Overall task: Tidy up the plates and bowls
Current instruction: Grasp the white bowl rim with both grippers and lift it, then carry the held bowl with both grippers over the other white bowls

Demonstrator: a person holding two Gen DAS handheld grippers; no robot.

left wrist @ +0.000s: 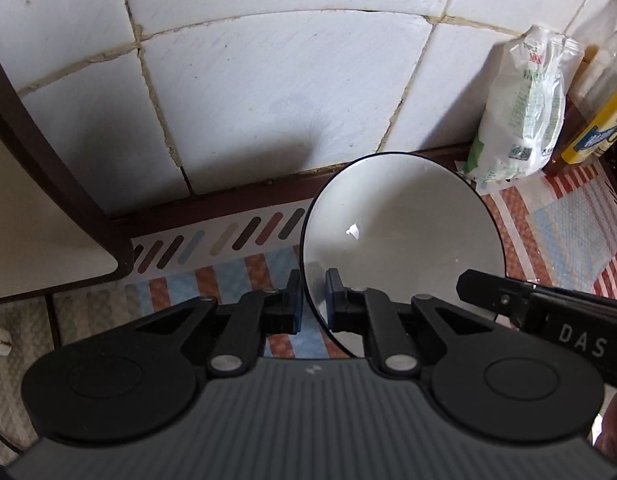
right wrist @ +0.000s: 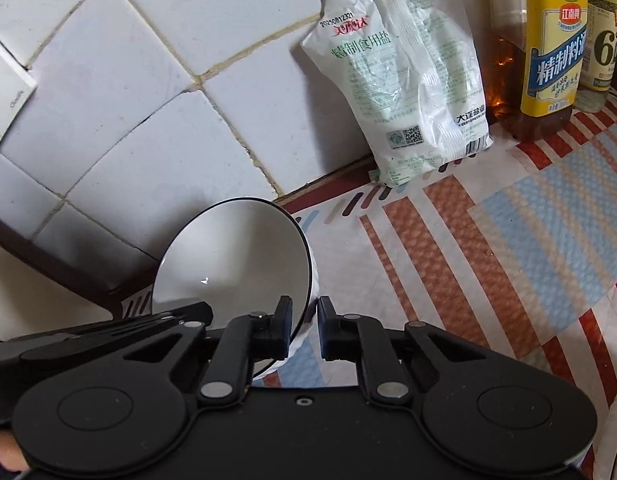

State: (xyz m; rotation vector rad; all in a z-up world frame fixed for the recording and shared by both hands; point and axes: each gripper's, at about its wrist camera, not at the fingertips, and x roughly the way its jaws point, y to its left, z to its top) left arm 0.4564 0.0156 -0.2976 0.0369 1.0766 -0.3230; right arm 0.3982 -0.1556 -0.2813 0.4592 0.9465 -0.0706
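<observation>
White glazed and ringed with a thin black rim, the bowl [left wrist: 404, 236] sits on the bench [left wrist: 564, 232] near its back edge, where a dark strip meets the tiled wall [left wrist: 268, 92]. A striped cloth [right wrist: 488, 248] in red, blue and white covers the bench under it.

From the left wrist view, the left claw [left wrist: 313, 300] straddles the bowl's near-left rim: one finger stands outside the wall, the other inside the hollow, with the rim in the narrow gap between them. The jaws are nearly closed on it, though I cannot tell for certain that both pads press the rim.

From the right wrist view, the right claw [right wrist: 304, 330] is placed the same way on the bowl's [right wrist: 236, 256] near-right rim. Its left finger reaches inside the bowl and its right finger stands outside; a visible gap remains between the right pad and the bowl's wall, so the jaws stand a little apart and not fully clamped. The left claw's finger [right wrist: 176, 318] shows at the bowl's opposite side in this view, and the right claw's finger [left wrist: 504, 294] shows at the right in the left wrist view, so the bowl lies between the two claws.

Behind the bowl to the right, a white salt bag [right wrist: 400, 80] leans against the wall at the bench's back edge. Just beside it stand a yellow-labelled bottle [right wrist: 552, 40] and, further right, a pale bottle [right wrist: 602, 28]. A brown-edged board [left wrist: 32, 184] occupies the bench's left side.
</observation>
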